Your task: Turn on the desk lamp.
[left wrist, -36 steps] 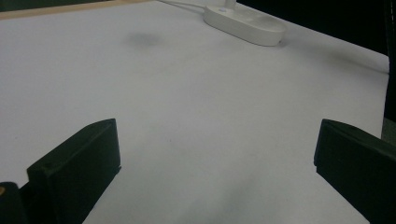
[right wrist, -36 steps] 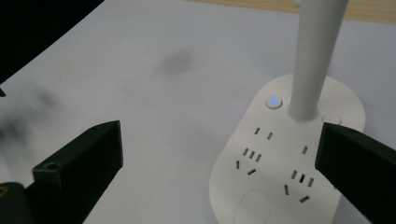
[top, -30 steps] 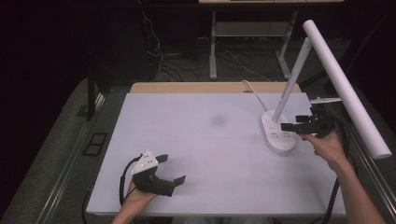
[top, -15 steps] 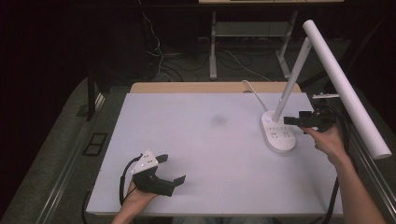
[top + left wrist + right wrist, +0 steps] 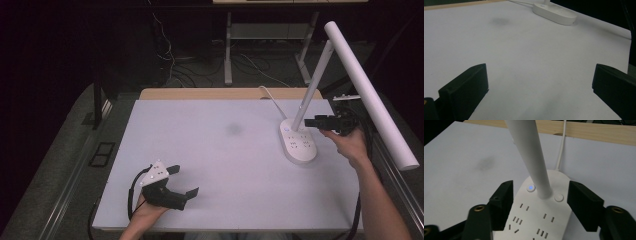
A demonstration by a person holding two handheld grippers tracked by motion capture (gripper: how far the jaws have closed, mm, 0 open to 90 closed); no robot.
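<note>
A white desk lamp stands at the table's right: flat base (image 5: 299, 142) with sockets, slanted stem (image 5: 312, 92), long tube head (image 5: 370, 90). My right gripper (image 5: 314, 121) reaches in from the right at the foot of the stem. In the right gripper view its jaws stand on either side of the stem (image 5: 531, 152), with gaps on both sides; they have just been closing. My right gripper (image 5: 541, 193) hovers over the base (image 5: 541, 217), where a blue button (image 5: 531, 187) glows. My left gripper (image 5: 183, 180) rests open at the front left, nothing between its fingers (image 5: 471, 82).
The lamp's white cable (image 5: 561, 150) runs off the back edge over a wooden strip (image 5: 200, 93). A faint grey smudge (image 5: 233, 129) marks the white table (image 5: 210, 160). The lamp head overhangs the table's right edge above my right forearm.
My right gripper has moved left and slightly away, closing in on the lamp stem. The left gripper has not moved.
</note>
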